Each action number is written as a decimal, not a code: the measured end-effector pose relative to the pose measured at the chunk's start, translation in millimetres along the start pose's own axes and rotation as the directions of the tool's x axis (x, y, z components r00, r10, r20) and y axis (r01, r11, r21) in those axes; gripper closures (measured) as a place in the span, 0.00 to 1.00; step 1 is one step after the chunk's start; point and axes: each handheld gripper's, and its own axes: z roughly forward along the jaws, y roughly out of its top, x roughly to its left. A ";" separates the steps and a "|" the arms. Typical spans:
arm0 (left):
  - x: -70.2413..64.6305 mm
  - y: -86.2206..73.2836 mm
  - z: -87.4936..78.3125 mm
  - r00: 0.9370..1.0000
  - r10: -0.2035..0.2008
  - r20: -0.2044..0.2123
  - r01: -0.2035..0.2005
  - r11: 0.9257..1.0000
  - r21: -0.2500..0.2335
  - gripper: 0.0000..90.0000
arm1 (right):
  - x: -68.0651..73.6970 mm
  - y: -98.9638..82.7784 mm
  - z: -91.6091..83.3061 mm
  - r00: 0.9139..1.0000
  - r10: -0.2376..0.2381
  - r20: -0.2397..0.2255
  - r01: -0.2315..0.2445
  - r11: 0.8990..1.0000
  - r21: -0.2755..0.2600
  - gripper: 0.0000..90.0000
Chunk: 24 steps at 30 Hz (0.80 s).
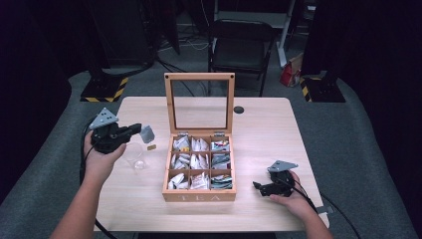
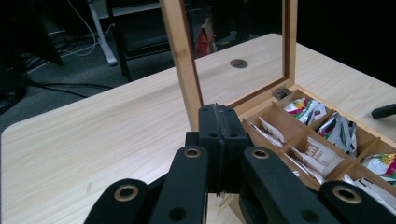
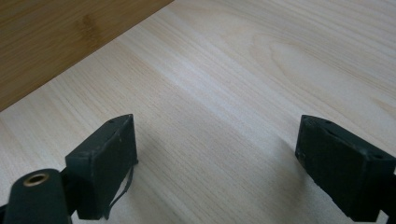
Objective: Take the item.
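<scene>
A wooden tea box (image 1: 199, 196) stands mid-table with its glass lid (image 1: 199, 102) upright; its compartments hold several tea packets (image 1: 200, 162). My left gripper (image 1: 137, 130) hovers left of the box, shut on a small grey tea bag (image 1: 147, 133). A yellowish tag (image 1: 152, 147) lies just below the bag. A clear glass cup (image 1: 135, 158) stands under the gripper's tip. In the left gripper view the jaws (image 2: 219, 121) press together before the lid frame (image 2: 184, 60). My right gripper (image 1: 259, 188) rests on the table right of the box, open, with bare wood between its jaws (image 3: 217, 158).
A dark round grommet (image 1: 239, 109) sits in the table behind the box. A black folding chair (image 1: 241, 47) stands beyond the far edge. Striped stand bases (image 1: 104, 89) flank the table on grey floor. The box's side wall (image 3: 56, 42) is close to the right gripper.
</scene>
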 end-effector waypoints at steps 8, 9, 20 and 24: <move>10.6 -3.3 -7.5 0.999 -0.020 -0.031 0.019 1.000 -0.002 1.00 | 0.0 0.0 0.0 1.000 0.000 0.000 0.000 1.000 0.000 0.13; 11.8 -3.8 -8.3 0.999 -0.021 -0.030 0.021 1.000 0.000 1.00 | 0.0 0.0 0.0 1.000 0.000 0.000 0.000 1.000 0.000 0.13; 29.1 -14.6 -15.4 0.994 -0.055 -0.095 0.056 0.998 0.010 1.00 | -0.1 0.0 -0.1 1.000 0.000 -0.002 0.000 1.000 0.002 0.13; 36.1 -20.5 -17.7 0.991 -0.073 -0.116 0.075 0.997 0.013 1.00 | -0.1 0.0 -0.1 1.000 -0.002 -0.002 0.002 1.000 0.001 0.13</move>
